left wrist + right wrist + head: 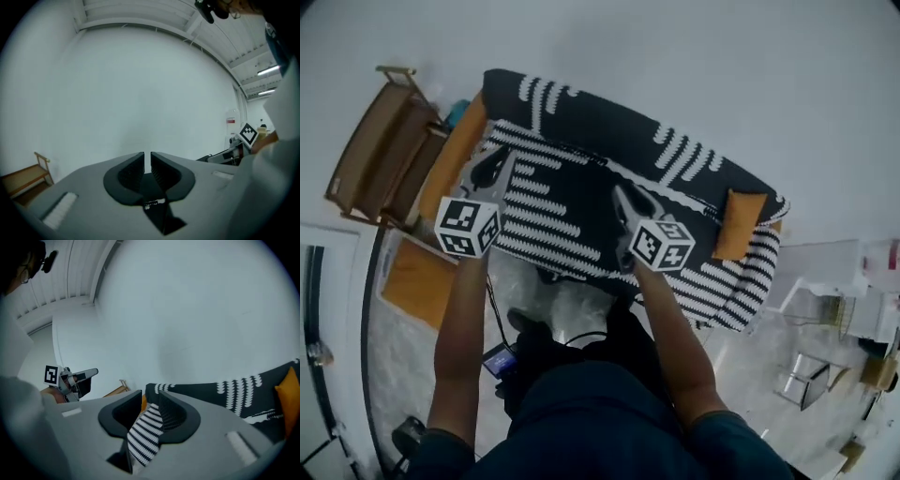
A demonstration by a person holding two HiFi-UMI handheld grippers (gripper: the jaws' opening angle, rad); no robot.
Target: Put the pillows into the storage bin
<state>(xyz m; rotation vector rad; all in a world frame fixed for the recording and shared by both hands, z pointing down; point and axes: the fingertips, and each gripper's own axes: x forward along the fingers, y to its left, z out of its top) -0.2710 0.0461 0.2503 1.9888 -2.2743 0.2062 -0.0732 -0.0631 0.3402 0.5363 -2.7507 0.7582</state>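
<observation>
Pillow (pixel 539 211) is lying long-axis along the sofa (pixel 609 122) seat; right gripper (pixel 150 398) jaws are gaping around its striped fabric, left gripper (pixel 147 158) jaws barely parted, empty.

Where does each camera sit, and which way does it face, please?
Head view: on the head, facing down at the sofa; forearms, left gripper, right gripper.
Left gripper view: on it, facing the white wall; jaws empty.
Right gripper view: on it, facing the sofa; striped fabric between jaws.
Shared: each gripper view shows the other gripper.
</observation>
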